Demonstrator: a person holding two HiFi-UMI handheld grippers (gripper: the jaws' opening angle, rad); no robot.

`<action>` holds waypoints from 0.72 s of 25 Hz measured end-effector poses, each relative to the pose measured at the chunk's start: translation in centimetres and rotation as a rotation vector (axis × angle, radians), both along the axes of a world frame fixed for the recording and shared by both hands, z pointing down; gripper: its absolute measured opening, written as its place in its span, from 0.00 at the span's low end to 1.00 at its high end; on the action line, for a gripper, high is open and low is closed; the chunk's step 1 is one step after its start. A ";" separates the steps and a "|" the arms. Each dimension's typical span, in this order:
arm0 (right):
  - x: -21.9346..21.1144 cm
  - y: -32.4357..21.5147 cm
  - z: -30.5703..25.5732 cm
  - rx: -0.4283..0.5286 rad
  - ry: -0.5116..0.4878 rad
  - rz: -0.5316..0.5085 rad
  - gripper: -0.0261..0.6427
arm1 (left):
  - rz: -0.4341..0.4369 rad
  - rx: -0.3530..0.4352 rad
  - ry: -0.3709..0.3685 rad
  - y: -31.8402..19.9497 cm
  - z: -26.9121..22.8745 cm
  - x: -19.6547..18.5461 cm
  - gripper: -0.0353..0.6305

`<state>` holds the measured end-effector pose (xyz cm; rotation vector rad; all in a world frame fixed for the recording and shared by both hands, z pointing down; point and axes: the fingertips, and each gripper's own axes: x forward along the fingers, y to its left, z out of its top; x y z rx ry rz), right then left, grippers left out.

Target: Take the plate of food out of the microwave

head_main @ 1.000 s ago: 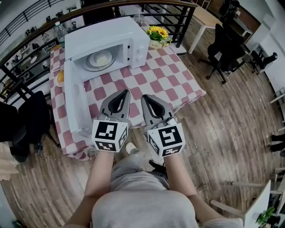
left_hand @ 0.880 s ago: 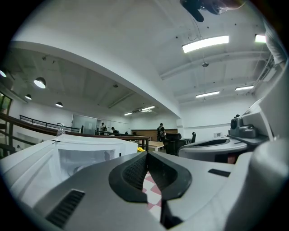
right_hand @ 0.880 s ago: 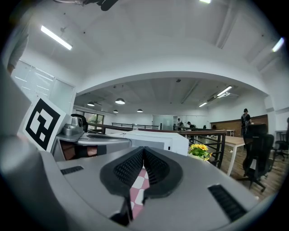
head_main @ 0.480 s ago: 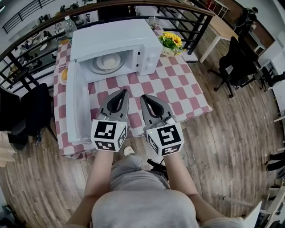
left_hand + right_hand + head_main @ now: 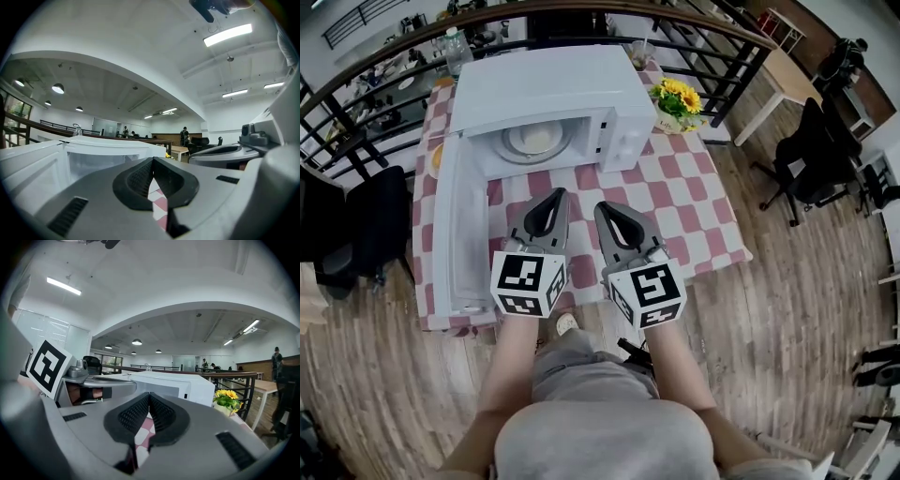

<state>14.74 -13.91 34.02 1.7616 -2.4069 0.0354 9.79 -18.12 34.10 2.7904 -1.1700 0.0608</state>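
Observation:
A white microwave point(image 5: 546, 98) stands on the red-and-white checked table point(image 5: 675, 192), its door point(image 5: 455, 230) swung wide to the left. Inside it, a plate of pale food point(image 5: 534, 141) rests on the turntable. My left gripper point(image 5: 555, 194) and right gripper point(image 5: 604, 205) hover side by side over the table's near edge, in front of the microwave and apart from it. Both are shut with nothing in them. The left gripper view shows the left gripper point(image 5: 152, 161) pointing at the microwave point(image 5: 93, 154). In the right gripper view, the right gripper point(image 5: 149, 394) faces the microwave point(image 5: 164, 380).
A pot of sunflowers point(image 5: 677, 101) sits right of the microwave, a water bottle point(image 5: 456, 44) behind it, and a small dish with something orange point(image 5: 437, 159) at its left. A dark railing point(image 5: 731, 56) runs behind the table. Black chairs point(image 5: 356, 234) stand on the left.
The table and microwave have slid lower and nearer in the head view as the person stepped closer. Both grippers keep the same shut stance side by side.

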 end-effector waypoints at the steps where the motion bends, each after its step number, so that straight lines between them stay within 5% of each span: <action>1: 0.0 -0.4 0.2 -0.001 0.001 -0.008 0.08 | -0.008 -0.003 0.000 -0.4 0.2 0.0 0.06; 18: -1.3 -5.5 1.7 -0.006 -0.077 -0.101 0.08 | -0.112 0.003 -0.014 -4.6 1.4 -2.6 0.06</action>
